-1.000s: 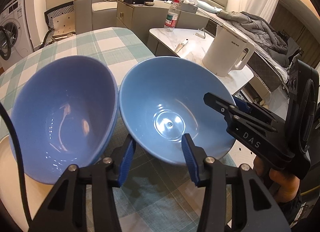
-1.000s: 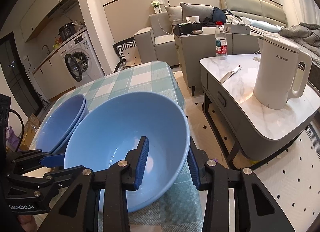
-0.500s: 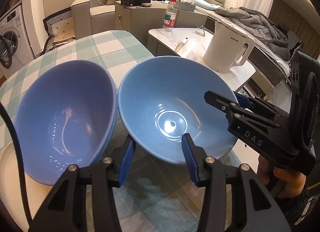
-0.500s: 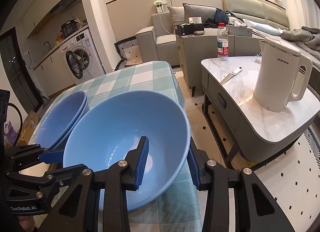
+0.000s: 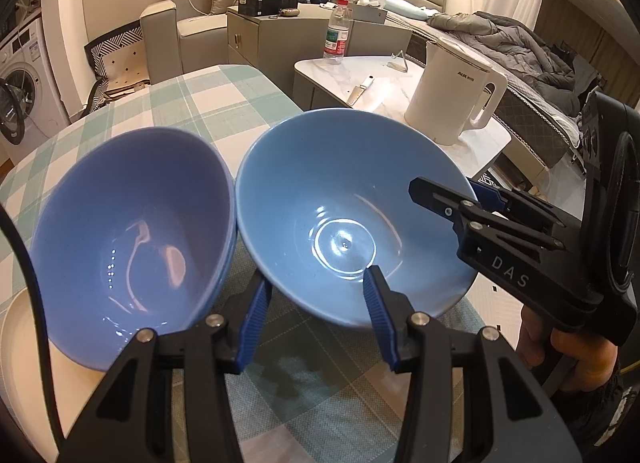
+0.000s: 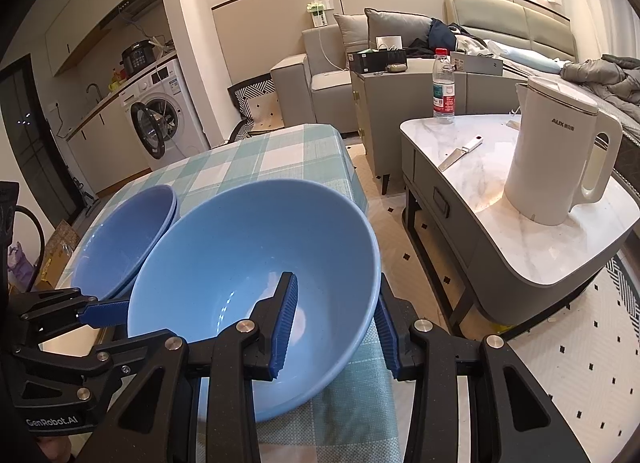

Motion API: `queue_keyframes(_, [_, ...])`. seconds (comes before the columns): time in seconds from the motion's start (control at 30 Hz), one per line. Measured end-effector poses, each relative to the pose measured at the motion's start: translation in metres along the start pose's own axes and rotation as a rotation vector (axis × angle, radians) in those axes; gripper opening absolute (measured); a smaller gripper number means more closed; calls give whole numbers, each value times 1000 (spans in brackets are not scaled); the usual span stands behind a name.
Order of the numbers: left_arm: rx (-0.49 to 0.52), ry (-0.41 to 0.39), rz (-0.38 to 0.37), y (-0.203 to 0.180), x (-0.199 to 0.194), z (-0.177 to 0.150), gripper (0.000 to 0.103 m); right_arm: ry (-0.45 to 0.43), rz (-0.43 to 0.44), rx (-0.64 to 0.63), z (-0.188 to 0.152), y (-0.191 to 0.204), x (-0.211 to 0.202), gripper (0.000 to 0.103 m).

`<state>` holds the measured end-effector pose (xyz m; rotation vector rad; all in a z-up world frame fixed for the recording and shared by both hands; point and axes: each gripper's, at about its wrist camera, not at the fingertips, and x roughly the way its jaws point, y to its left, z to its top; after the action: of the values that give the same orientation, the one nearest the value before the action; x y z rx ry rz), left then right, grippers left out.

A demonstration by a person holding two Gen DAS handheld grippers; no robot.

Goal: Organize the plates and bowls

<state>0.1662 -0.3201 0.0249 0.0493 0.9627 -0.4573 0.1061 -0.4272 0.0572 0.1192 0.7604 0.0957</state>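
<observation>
A large light blue bowl (image 5: 340, 203) (image 6: 240, 255) sits tilted at the right edge of the checked table (image 5: 200, 103). My right gripper (image 6: 335, 283) is shut on its right rim, one pad inside and one outside. My left gripper (image 5: 315, 277) is shut on the bowl's near-left rim. Its right pad lies on the inner wall and its left pad is tucked behind the outer wall. In the right wrist view only its outer finger (image 6: 106, 311) shows. Touching this bowl on the left is a stack of two darker blue bowls (image 5: 132, 223) (image 6: 128, 231).
A cream plate (image 5: 12, 347) shows under the stack at the left edge. Right of the table, across a strip of floor, a low marble table (image 6: 492, 183) carries a white kettle (image 6: 556, 159), a knife (image 6: 460, 153) and a water bottle (image 6: 443, 87). A person's hand (image 5: 572, 347) holds the right gripper.
</observation>
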Motion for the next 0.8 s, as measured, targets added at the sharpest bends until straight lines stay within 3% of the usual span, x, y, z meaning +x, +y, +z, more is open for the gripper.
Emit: queue_keyframes(0.8, [43, -36, -18, -14, -9, 3, 47, -65, -35, -3, 8, -6, -27, 39])
